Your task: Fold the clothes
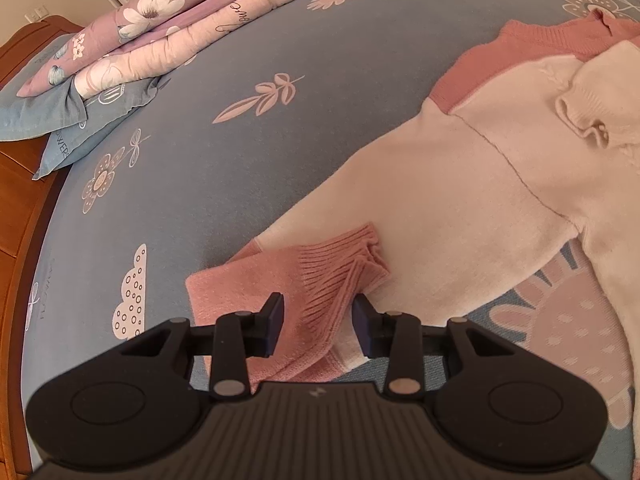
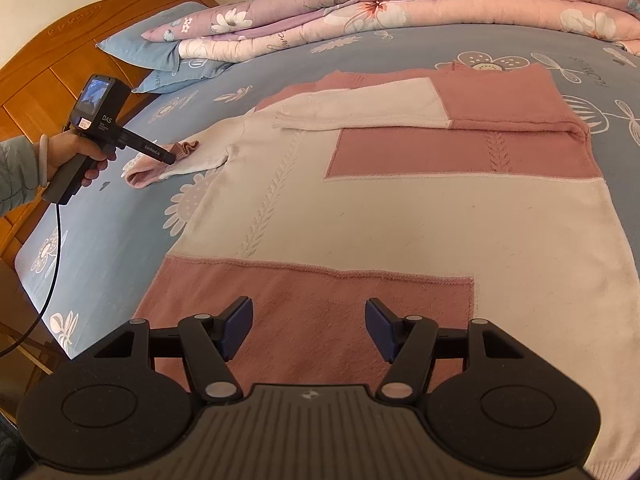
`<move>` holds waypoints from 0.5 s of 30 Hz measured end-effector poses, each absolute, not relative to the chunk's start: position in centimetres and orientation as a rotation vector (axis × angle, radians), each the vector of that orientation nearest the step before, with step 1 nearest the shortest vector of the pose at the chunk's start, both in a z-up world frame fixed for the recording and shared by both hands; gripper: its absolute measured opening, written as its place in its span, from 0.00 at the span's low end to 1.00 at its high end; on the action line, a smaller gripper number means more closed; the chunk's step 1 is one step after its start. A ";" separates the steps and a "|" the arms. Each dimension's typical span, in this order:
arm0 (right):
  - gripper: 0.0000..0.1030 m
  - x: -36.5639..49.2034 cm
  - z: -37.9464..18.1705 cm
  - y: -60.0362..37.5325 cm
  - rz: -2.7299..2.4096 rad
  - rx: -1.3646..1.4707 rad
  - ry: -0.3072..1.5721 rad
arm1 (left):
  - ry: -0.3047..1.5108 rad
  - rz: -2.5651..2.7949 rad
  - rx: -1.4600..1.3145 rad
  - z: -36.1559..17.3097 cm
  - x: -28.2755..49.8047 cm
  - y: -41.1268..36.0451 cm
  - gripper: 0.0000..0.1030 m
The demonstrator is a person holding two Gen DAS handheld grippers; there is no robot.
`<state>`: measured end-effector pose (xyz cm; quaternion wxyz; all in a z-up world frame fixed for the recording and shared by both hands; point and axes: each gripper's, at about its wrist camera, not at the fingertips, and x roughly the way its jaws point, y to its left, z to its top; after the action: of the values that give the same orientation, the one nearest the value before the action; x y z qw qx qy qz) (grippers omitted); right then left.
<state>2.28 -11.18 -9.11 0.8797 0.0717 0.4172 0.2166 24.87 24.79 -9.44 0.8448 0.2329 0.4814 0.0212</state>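
While the pink-and-white sweater (image 2: 400, 208) lies spread flat on the bed (image 2: 120, 248), with its far sleeve (image 2: 360, 108) already laid across the chest and its near sleeve (image 1: 420, 184) stretched out to the side, I see a few ways this could slip. My left gripper (image 1: 318, 326) sits at the pink ribbed cuff (image 1: 340, 272) of that outstretched sleeve, its jaws set narrowly apart with the bunched cuff running between them. From the left wrist view the pads do not look pressed onto the knit, so I judge it straddling, not clamping. If I close on only a thin fold of ribbing, the soft knit may pull out when lifted, or the sleeve may stretch and drag the shoulder askew. The cuff is already doubled over on itself, so a careless lift could carry that twist into the fold.

My right gripper (image 2: 310, 328) hovers over the pink hem panel (image 2: 312, 320) with its jaws wide and nothing between them. If it presses or snags there while the sleeve moves, the body could wrinkle or slide on the sheet.

As for containers, I see none: no basket, drawer or box in either view. Only a folded quilt (image 2: 400, 12) and pillows (image 2: 160, 40) lie at the head of the bed.
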 end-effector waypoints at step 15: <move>0.65 2.5 -9.3 -11.1 0.458 0.164 0.877 | 0.932 0.017 0.601 -10.6 23.6 23.6 0.43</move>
<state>2.52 -11.11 -9.33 0.8769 0.0784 0.4204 0.2193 23.63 23.59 -10.62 0.8502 0.2855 0.4424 0.0082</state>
